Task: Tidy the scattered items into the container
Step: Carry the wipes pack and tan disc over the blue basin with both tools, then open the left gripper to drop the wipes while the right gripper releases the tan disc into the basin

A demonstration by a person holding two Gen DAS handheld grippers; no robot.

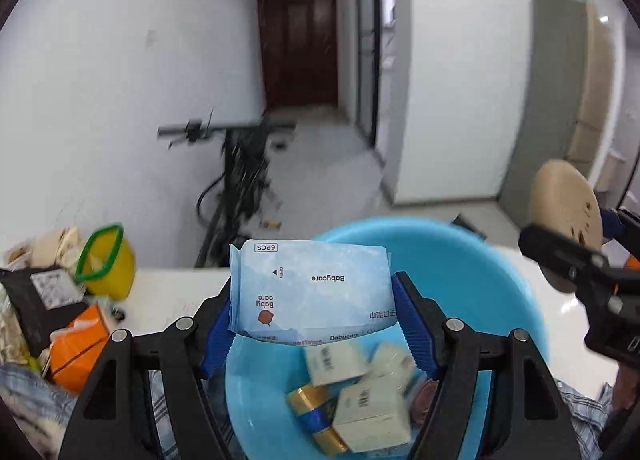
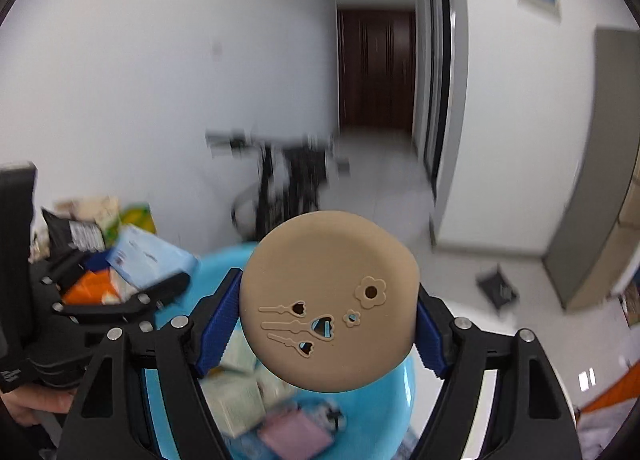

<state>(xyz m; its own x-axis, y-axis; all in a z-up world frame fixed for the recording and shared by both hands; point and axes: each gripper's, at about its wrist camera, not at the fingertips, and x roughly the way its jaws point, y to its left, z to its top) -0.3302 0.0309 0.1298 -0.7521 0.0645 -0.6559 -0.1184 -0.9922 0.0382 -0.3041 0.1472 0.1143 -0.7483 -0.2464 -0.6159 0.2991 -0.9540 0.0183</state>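
My left gripper (image 1: pixel 315 300) is shut on a pale blue Babycare wipes pack (image 1: pixel 312 284), held flat over the near side of a blue plastic basin (image 1: pixel 488 260). Inside the basin lie white boxes (image 1: pixel 372 416) and a gold-and-blue tin (image 1: pixel 316 412). My right gripper (image 2: pixel 326 320) is shut on a round tan disc (image 2: pixel 332 292) with flower cut-outs, also above the basin (image 2: pixel 222 260). The disc (image 1: pixel 564 204) and right gripper (image 1: pixel 580 272) show at the right edge of the left wrist view. The right wrist view catches the wipes pack (image 2: pixel 148 260) at left.
Left of the basin, on the white table (image 1: pixel 172 296), stand a yellow tub with a green rim (image 1: pixel 106 264), an orange pack (image 1: pixel 80 344) and a black bag (image 1: pixel 40 296). A dark metal stand (image 1: pixel 240 180) is on the floor beyond. A pink item (image 2: pixel 296 436) lies in the basin.
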